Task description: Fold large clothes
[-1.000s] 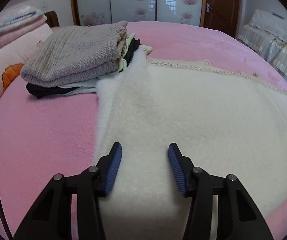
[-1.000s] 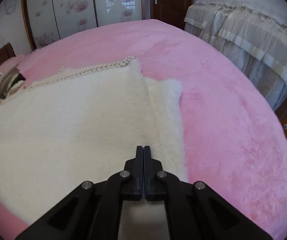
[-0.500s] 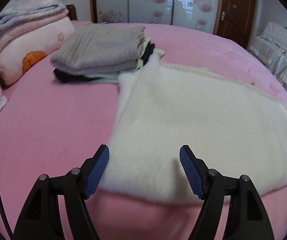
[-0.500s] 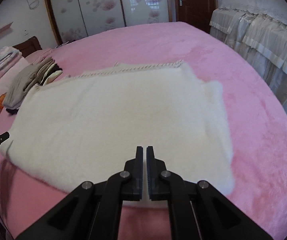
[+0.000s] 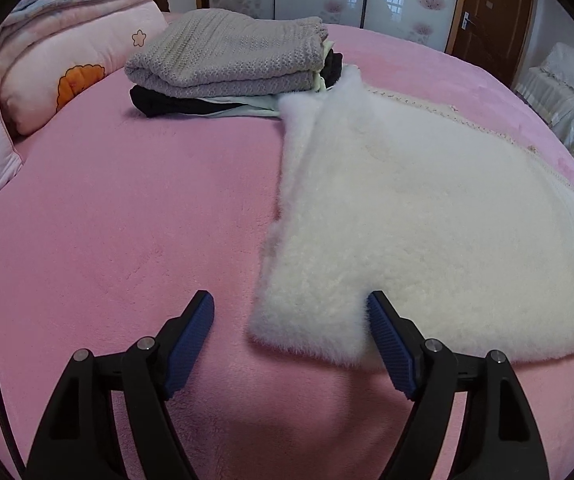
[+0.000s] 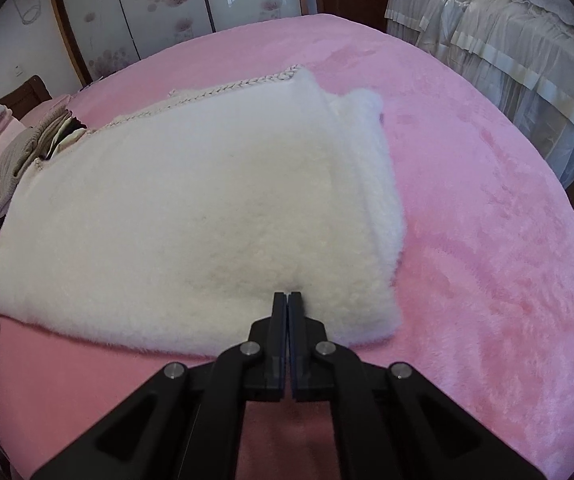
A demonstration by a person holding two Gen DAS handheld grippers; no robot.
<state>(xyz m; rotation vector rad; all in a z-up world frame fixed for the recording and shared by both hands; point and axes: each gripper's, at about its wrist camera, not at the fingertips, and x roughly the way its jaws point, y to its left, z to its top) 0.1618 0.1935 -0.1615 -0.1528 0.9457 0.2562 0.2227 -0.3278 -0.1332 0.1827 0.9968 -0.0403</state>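
A large white fluffy garment (image 5: pixel 419 216) lies flat on the pink bed, with a braided trim along its far edge. It also shows in the right wrist view (image 6: pixel 191 208). My left gripper (image 5: pixel 291 312) is open wide at the garment's near left corner, which lies between its blue-padded fingers. My right gripper (image 6: pixel 287 298) is shut at the garment's near right edge, its tips touching the fleece; no cloth shows between the fingers.
The pink bed cover (image 5: pixel 119 216) spreads all around. A stack of folded clothes with a grey knit on top (image 5: pixel 231 52) sits at the garment's far left corner. Pillows and quilts (image 5: pixel 59 52) lie at the left. A second bed (image 6: pixel 507 52) stands to the right.
Both grippers drew back from over the garment to its near edge. The left gripper opened wider and shifted left. The right gripper stayed shut.
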